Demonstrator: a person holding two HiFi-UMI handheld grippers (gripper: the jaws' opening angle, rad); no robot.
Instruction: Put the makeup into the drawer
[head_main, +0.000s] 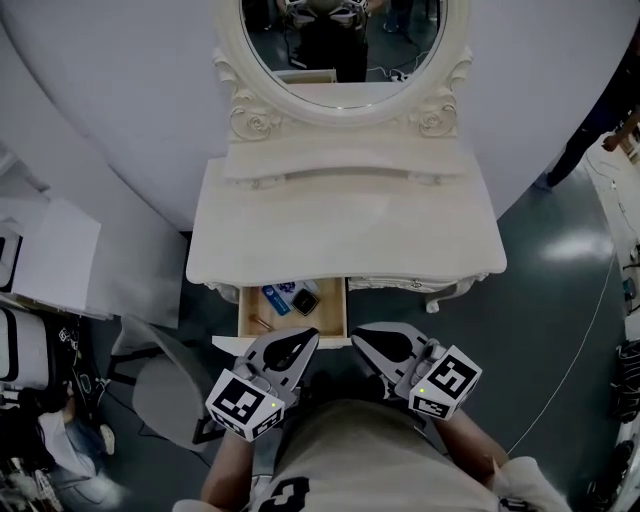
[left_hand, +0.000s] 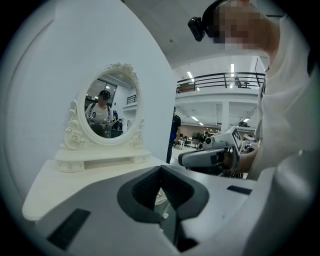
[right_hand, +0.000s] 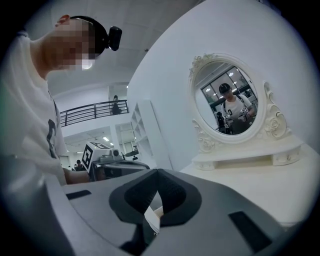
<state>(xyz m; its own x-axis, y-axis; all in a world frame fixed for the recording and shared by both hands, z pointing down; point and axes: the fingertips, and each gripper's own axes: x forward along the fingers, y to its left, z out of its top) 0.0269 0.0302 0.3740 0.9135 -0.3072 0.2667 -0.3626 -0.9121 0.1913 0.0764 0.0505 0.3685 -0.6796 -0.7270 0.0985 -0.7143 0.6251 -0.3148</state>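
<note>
The drawer (head_main: 339, 315) of the white dressing table (head_main: 345, 225) stands pulled out under the table's front edge. Inside lie a blue makeup item (head_main: 275, 300), a dark compact (head_main: 305, 301) and a small brownish stick (head_main: 262, 323). My left gripper (head_main: 308, 338) is shut and empty, its tips over the drawer's white front panel. My right gripper (head_main: 358, 333) is shut too, holds nothing, and sits just right of the drawer's front corner. The left gripper view shows shut jaws (left_hand: 161, 170) with the right gripper (left_hand: 210, 157) beyond. The right gripper view shows shut jaws (right_hand: 157, 172) and the left gripper (right_hand: 112, 167).
An oval mirror (head_main: 340, 50) in a carved white frame stands at the table's back on a low shelf (head_main: 340, 165). A grey chair (head_main: 165, 390) sits on the floor at the left, with white boxes (head_main: 55, 255) beyond. A person's arm (head_main: 600, 130) shows at the right edge.
</note>
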